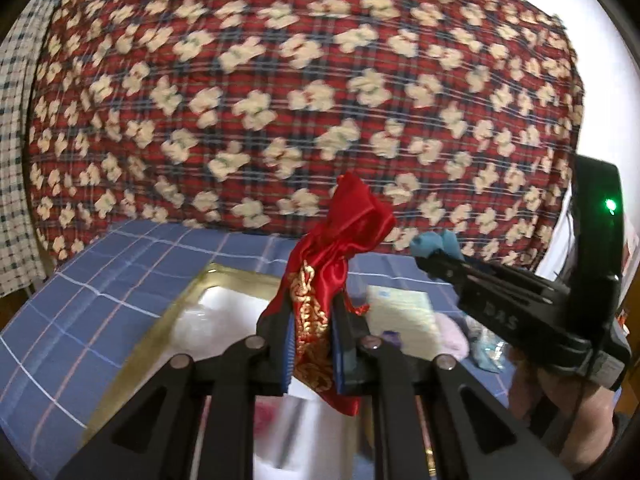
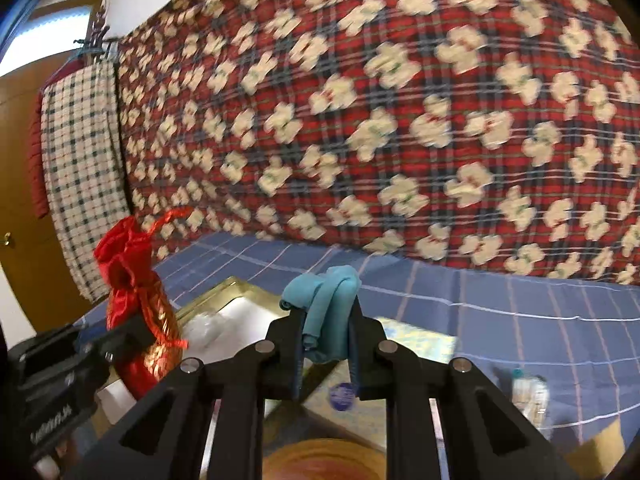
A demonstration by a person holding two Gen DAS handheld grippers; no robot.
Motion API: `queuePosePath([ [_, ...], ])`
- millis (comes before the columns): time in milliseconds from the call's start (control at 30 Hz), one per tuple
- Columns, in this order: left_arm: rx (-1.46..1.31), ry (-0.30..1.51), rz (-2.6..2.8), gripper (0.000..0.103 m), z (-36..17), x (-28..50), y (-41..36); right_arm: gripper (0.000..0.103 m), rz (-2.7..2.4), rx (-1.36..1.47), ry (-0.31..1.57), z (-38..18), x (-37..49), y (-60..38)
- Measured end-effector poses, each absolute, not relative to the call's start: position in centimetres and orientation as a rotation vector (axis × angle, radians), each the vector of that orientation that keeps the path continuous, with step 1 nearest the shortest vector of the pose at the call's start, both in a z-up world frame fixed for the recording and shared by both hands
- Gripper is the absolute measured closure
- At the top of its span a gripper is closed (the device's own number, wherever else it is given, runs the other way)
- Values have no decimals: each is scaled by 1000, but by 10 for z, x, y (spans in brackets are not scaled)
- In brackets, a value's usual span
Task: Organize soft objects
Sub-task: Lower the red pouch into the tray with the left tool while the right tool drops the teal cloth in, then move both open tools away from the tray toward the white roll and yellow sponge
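My left gripper [image 1: 313, 320] is shut on a red satin pouch [image 1: 340, 236] with gold embroidery and holds it up above a gold-rimmed white tray [image 1: 212, 276]. The pouch also shows at the left of the right wrist view [image 2: 136, 300]. My right gripper [image 2: 325, 332] is shut on a rolled teal cloth [image 2: 328, 304] and holds it in the air beside the pouch. In the left wrist view the right gripper [image 1: 434, 250] comes in from the right with the teal cloth [image 1: 434, 242] at its tip.
A blue checked cloth [image 1: 100, 280] covers the surface. A red plaid blanket with cream flowers [image 1: 300, 92] hangs behind. A pale pink soft item [image 1: 452, 334] and a light blue item [image 1: 486, 346] lie at the right. A checked towel [image 2: 80, 176] hangs at the left.
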State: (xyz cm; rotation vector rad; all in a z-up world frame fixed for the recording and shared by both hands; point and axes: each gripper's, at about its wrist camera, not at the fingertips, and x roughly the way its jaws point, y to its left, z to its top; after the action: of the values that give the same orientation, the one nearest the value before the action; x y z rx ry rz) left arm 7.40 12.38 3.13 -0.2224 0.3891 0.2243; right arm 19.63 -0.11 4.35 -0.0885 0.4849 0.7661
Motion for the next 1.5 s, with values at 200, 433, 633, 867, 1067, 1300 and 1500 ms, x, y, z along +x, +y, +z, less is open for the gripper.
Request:
queuePosePath([
  [200, -251, 501, 221, 90, 25, 89, 168, 84, 818, -156, 611, 27, 200, 41],
  [433, -235, 585, 244, 90, 15, 104, 194, 84, 841, -202, 684, 14, 205, 72],
  [633, -229, 609, 267, 89, 9, 112, 205, 83, 845, -232, 691, 12, 201, 85],
  [867, -229, 596, 342, 41, 8, 107, 216, 23, 870, -196, 668, 14, 197, 82],
  [1067, -229, 561, 351, 29, 13, 99, 212, 23, 845, -140, 657, 15, 195, 57],
  [1300, -218, 507, 287, 19, 13, 85, 175, 23, 818, -162, 612, 15, 173, 1],
  [1500, -172, 448, 215, 11, 18, 74, 126, 23, 734, -140, 573, 16, 157, -77],
])
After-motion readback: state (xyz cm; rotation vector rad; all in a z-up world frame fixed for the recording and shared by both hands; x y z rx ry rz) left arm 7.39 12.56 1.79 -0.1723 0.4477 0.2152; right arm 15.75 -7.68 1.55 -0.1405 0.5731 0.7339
